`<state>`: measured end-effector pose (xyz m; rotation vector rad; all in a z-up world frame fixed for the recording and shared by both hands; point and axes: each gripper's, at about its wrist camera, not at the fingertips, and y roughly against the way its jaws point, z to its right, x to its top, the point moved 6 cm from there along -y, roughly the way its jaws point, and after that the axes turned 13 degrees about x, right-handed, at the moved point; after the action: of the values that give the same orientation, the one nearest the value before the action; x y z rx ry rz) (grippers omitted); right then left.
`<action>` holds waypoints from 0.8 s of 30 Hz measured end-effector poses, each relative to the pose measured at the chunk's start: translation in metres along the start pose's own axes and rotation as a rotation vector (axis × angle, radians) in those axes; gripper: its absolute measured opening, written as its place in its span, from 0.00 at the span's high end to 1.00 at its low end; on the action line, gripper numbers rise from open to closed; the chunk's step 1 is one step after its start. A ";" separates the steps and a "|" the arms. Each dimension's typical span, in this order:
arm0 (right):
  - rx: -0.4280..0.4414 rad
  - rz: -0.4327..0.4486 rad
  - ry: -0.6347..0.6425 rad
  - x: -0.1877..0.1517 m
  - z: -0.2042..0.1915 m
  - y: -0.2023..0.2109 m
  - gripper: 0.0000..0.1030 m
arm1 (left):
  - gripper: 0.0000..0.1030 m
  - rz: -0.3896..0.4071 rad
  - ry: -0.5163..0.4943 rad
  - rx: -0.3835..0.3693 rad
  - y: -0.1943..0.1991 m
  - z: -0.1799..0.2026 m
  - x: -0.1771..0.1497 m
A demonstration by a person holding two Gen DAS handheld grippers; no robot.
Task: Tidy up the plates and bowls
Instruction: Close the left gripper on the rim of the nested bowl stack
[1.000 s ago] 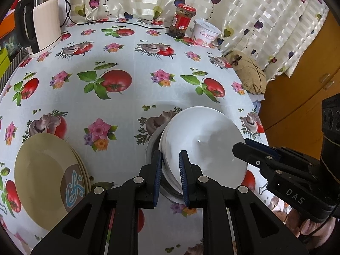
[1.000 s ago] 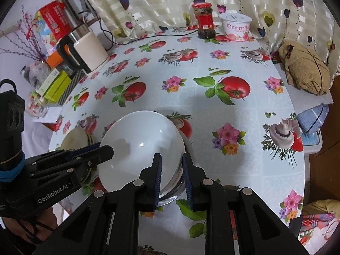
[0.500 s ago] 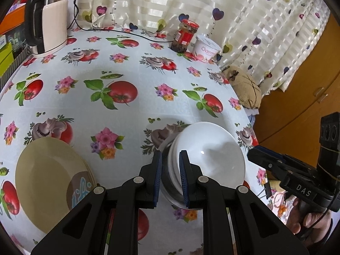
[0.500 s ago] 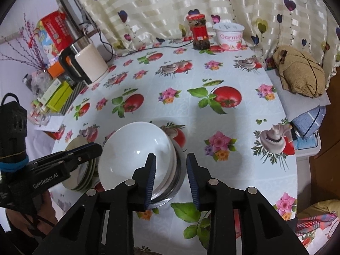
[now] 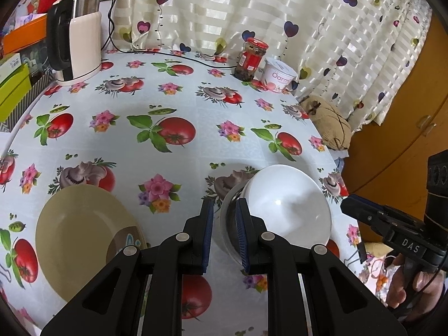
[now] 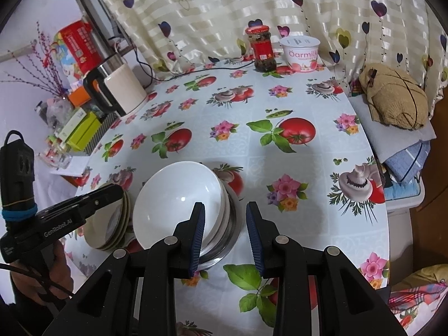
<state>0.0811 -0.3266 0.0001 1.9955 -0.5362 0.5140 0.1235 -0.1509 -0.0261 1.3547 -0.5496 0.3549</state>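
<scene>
Bowls [image 5: 285,210] stacked on a round table [image 5: 196,106], plates [image 5: 81,240] beside them, both tongs clear of them.

The table wears a cloth printed with tomatoes, mushrooms and flowers; a heart-patterned curtain [image 5: 252,8] hangs behind it, with a kettle [image 5: 75,44], a jar [image 5: 250,58] and a yogurt tub [image 5: 280,75] along the far edge and a wooden cabinet [image 5: 406,112] to one side. The white bowls sit nested in a steel one near the front edge, the tan plates stacked just beside them. The left tongs [image 5: 224,235] hang over the bowls' rim, jaws slightly apart, pinching nothing. The right tongs [image 6: 225,235] stand spread and empty above the bowls' other side.
</scene>
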 end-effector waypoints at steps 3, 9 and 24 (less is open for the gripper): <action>0.006 0.002 -0.004 -0.001 0.001 0.001 0.71 | 0.83 0.000 0.005 0.007 0.000 -0.003 -0.002; -0.001 0.004 -0.028 -0.005 0.008 0.003 0.71 | 0.83 0.010 0.014 0.019 -0.002 -0.010 -0.005; -0.005 0.004 -0.115 -0.017 0.041 -0.005 0.58 | 0.83 -0.066 0.048 -0.038 -0.034 -0.022 -0.023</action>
<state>0.0754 -0.3577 -0.0314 2.0279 -0.6117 0.4016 0.1267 -0.1342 -0.0693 1.3212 -0.4686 0.3207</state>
